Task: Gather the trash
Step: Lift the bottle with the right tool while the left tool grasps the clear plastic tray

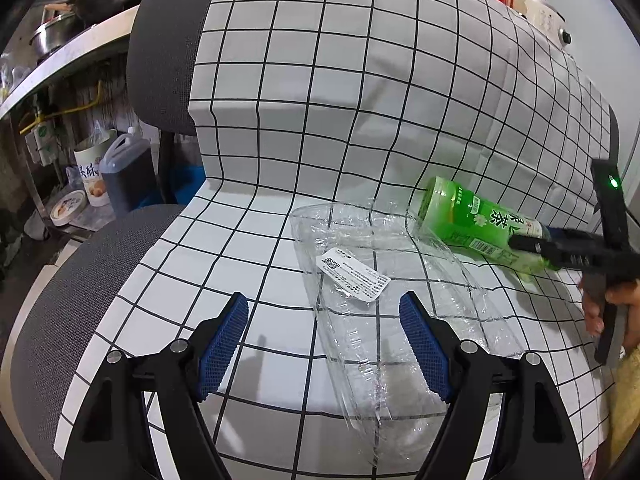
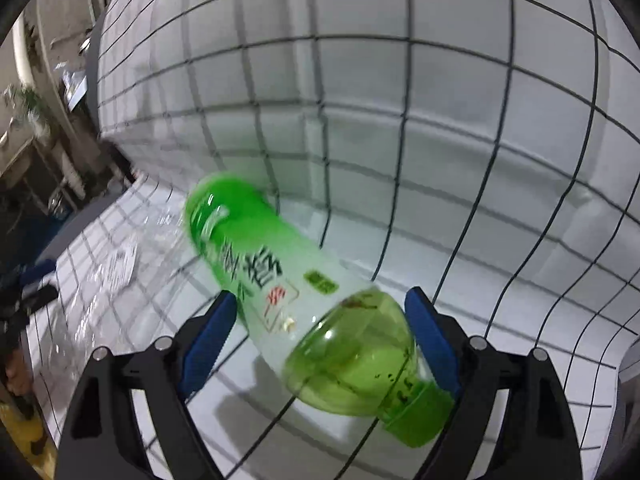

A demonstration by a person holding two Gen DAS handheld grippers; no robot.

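A green tea bottle (image 1: pixel 476 224) lies on its side on a chair seat draped in a white checked cloth (image 1: pixel 256 248). A clear plastic tray (image 1: pixel 384 304) with a white label lies beside it. My left gripper (image 1: pixel 324 344) is open just above the tray's near end, its right pad over the plastic. In the right wrist view the bottle (image 2: pixel 304 304) lies between the open blue pads of my right gripper (image 2: pixel 320 340), cap end nearest the camera; the right pad touches its shoulder, the left pad stands apart. The right gripper (image 1: pixel 536 246) also shows in the left wrist view.
The cloth runs up the chair's backrest (image 1: pixel 360 80) behind the trash. Left of the chair stand a blue jug (image 1: pixel 126 172), a white tub (image 1: pixel 90 168) and shelves with a metal pot (image 1: pixel 52 36). A yellow object (image 2: pixel 24 432) sits at the lower left.
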